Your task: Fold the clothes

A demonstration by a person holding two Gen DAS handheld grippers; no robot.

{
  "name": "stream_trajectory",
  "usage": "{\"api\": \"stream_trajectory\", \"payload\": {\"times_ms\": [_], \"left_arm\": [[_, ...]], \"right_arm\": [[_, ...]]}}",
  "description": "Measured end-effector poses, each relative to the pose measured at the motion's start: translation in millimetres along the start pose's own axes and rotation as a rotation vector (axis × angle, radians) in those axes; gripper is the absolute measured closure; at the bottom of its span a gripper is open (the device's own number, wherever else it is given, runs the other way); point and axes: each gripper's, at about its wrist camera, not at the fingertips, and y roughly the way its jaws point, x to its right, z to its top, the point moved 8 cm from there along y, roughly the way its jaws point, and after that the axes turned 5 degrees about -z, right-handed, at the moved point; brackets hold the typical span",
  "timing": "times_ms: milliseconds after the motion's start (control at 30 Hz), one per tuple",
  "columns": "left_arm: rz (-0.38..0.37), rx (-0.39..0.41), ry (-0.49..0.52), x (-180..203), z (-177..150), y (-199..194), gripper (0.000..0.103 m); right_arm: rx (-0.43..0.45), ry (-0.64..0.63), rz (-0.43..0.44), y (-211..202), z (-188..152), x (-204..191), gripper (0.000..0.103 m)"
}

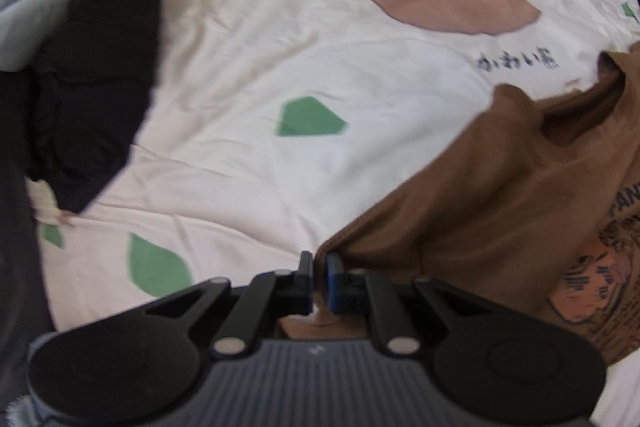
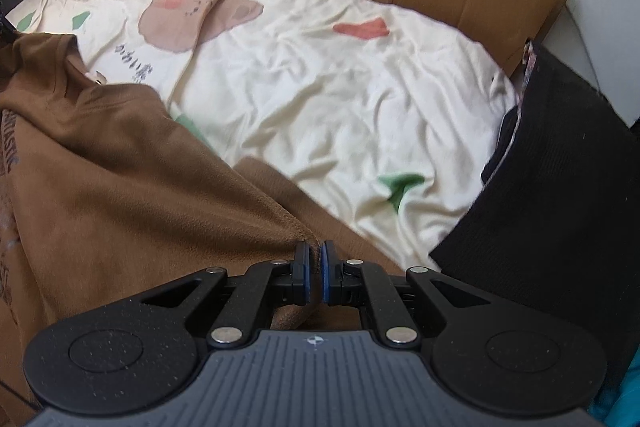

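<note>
Brown T-shirt (image 2: 120, 167) lies crumpled on the cream bear-print sheet (image 2: 320, 87), toward its near edge. Left hand-held gripper (image 1: 319, 267) and right hand-held gripper (image 2: 316, 259) each pinch its hem. Fabric soft, light, limp (will sag); best held at hem corners.

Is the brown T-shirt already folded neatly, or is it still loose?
Still loose: the brown T-shirt lies rumpled and bunched, its edges pinched by both grippers.
</note>
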Motion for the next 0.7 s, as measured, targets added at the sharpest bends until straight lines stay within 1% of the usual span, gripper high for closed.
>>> {"api": "stream_trajectory", "payload": {"times_ms": [167,300,567,700], "left_arm": [[0.085,0.041,0.008,-19.3,13.8,-9.0,0.097],[0.142,0.084,-0.012,-37.2,26.0,-14.8,0.097],[0.203,0.128,-0.034,-67.6,46.8,-22.4,0.097],[0.213,0.142,-0.053,-82.0,53.8,-23.6,0.097]], "right_arm": [[0.04,-0.031,-0.018,0.4,18.1,-0.9,0.1],[0.076,-0.056,-0.034,1.6,36.2,-0.1,0.1],[0.154,-0.105,-0.067,10.9,83.4,0.0,0.1],[0.187,-0.126,-0.088,19.8,108.0,-1.3,0.1]]}}
